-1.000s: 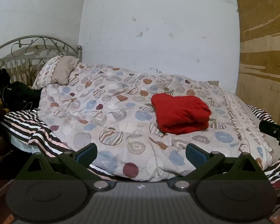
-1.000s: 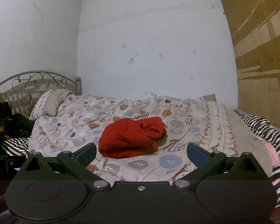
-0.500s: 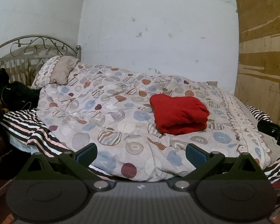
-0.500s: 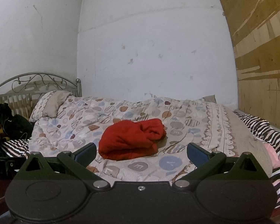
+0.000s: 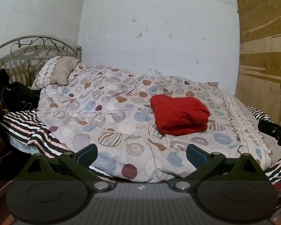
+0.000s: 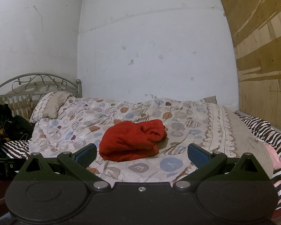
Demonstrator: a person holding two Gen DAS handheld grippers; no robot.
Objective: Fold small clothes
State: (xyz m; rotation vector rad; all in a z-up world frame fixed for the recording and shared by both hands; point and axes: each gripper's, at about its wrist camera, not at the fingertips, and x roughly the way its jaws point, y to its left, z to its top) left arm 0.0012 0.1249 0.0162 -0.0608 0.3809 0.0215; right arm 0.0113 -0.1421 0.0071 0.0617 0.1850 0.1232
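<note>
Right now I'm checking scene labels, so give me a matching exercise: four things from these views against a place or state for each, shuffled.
Things:
1. red garment
2. pillow
3. black bag
4. left tool

Places or states:
A. propped by the metal headboard
B. open, holding nothing
C. folded on the patterned quilt
D. on the striped sheet beside the quilt

Pairs: 1-C, 2-A, 3-D, 4-B

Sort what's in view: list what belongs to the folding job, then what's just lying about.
Job: red garment, left gripper open, right gripper open.

Lying about: patterned duvet, pillow, black bag, striped sheet, metal headboard.
</note>
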